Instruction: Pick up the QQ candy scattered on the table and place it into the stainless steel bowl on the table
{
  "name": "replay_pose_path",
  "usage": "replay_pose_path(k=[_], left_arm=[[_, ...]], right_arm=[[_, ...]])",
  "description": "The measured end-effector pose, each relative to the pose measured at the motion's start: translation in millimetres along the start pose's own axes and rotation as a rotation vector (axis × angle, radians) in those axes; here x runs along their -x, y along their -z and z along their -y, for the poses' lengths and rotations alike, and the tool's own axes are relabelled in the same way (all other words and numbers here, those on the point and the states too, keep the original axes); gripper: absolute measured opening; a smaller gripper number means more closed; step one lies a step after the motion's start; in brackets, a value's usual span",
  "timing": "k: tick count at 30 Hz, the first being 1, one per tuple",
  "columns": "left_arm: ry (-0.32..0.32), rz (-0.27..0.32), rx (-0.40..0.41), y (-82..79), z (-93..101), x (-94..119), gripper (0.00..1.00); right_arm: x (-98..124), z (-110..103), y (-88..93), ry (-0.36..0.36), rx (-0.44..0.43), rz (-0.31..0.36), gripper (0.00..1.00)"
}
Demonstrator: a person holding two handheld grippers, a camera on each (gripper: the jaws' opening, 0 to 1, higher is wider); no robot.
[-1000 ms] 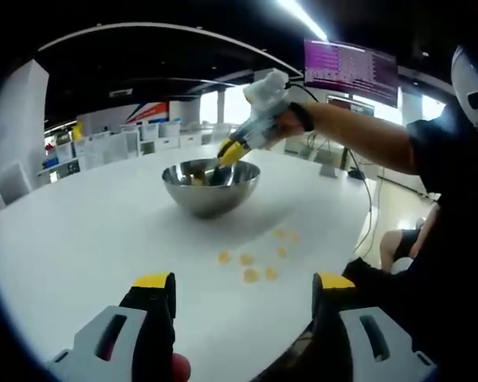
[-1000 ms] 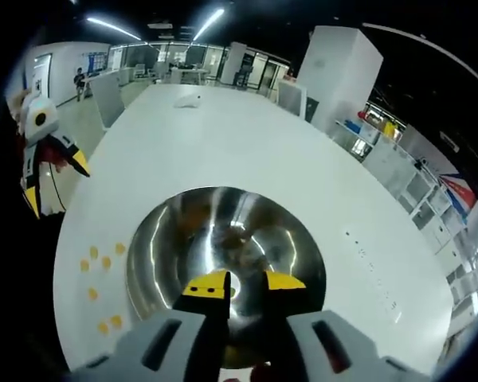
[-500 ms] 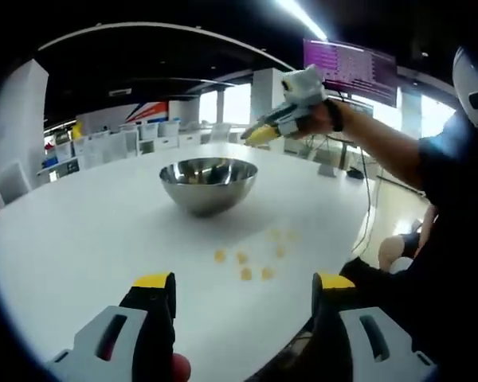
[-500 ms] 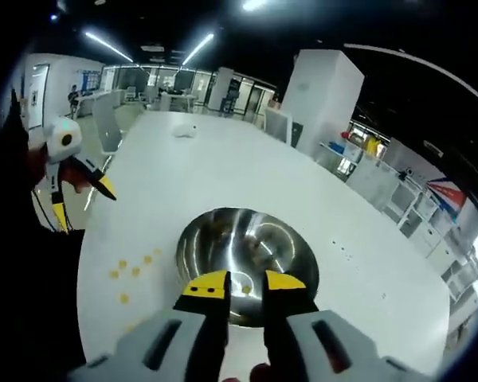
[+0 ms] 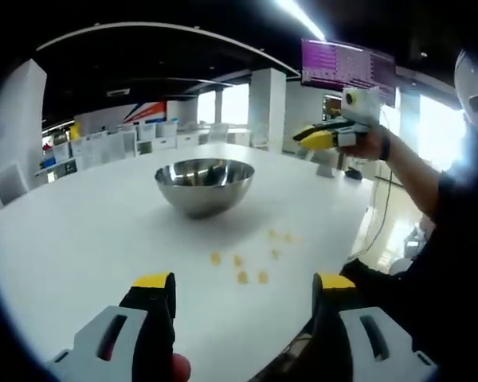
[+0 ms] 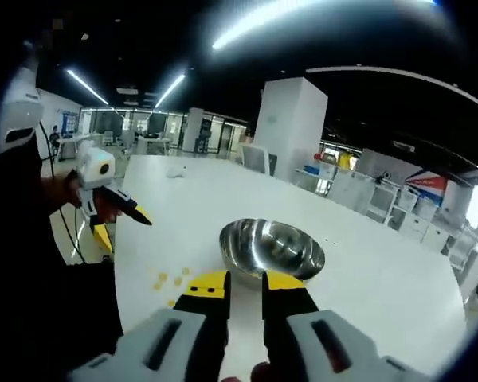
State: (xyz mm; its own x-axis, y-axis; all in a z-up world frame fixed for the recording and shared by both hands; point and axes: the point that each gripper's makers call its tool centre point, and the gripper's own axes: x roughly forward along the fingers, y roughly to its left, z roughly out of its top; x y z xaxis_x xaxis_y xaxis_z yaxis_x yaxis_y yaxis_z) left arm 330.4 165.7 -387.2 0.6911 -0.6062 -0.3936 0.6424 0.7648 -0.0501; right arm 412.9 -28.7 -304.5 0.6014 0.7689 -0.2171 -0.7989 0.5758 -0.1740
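Small flat yellow candies (image 5: 240, 267) lie on the white worktop (image 5: 80, 239), at 5 o'clock from the shiny round steel bowl (image 5: 205, 185). The left tool (image 5: 243, 288) is spread wide and holds nothing. The right tool (image 6: 244, 282) has only a thin gap between its yellow tips and holds nothing.

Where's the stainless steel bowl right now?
In the left gripper view the stainless steel bowl sits mid-table, beyond the scattered candies. In the right gripper view it lies just past the right claw.

The shiny steel bowl (image 5: 205, 185) sits on the big white table (image 5: 80, 239). Small yellow candies (image 5: 247, 267) lie nearer the table's front edge — the left gripper (image 5: 243, 290) hangs wide open there.
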Motion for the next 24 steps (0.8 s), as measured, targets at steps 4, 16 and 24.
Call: replay_pose_path(k=[4, 16, 24], left_arm=[[0.004, -0.005, -0.003, 1.1, 1.0, -1.7, 0.7], [0.022, 0.004, -0.017, -0.5, 4.1, -7.2, 0.7], [0.026, 0.009, -0.035, -8.9, 3.0, -7.1, 0.7]], right_arm=[[18.4, -6.3, 12.8, 0.037, -0.065, 0.035, 0.16], [40.8, -13.6, 38.2, 0.066, -0.161, 0.06, 0.16], [37.1, -15.5, 51.8, 0.043, -0.16, 0.033, 0.16]])
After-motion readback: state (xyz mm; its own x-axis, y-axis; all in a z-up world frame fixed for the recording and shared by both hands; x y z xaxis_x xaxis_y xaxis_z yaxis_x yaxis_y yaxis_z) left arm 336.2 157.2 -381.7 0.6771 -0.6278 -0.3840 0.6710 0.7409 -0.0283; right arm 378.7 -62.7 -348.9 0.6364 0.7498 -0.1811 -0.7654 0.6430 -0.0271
